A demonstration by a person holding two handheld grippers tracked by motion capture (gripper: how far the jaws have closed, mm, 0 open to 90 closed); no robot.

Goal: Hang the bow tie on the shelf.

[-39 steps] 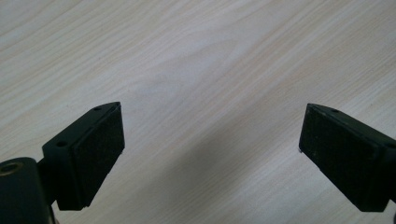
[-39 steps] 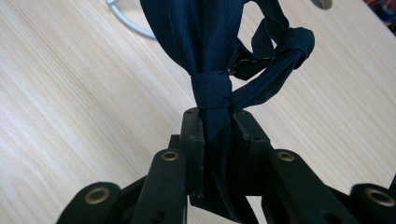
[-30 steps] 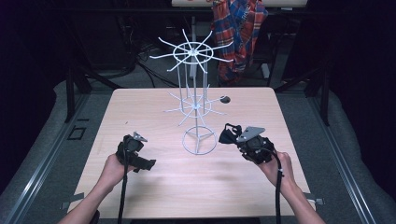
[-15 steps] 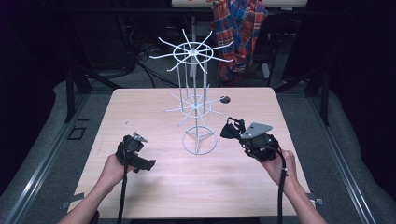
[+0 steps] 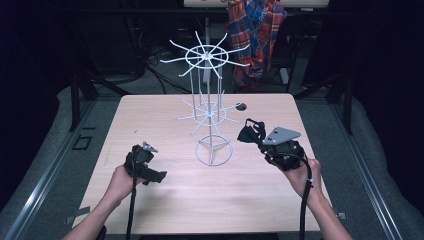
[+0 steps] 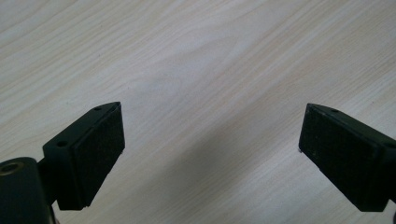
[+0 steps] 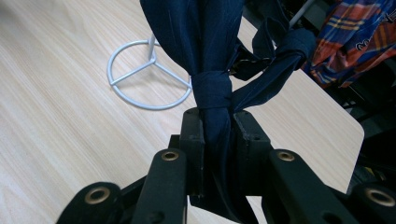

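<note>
High view: one white wire rack (image 5: 209,105) stands on the table (image 5: 165,200) between two grippers. The right gripper (image 7: 218,126) has its fingers (image 7: 191,140) clamped on one dark blue knotted cloth (image 7: 210,56), just right of the rack's ring base. The left gripper (image 6: 210,149) has its fingers (image 6: 95,154) spread wide over bare wood. One plaid shirt (image 5: 257,35) hangs beyond the table.

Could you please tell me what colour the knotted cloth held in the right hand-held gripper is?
Dark navy blue; the knotted cloth shows best in the right gripper view, clamped in the right hand-held gripper.
</note>
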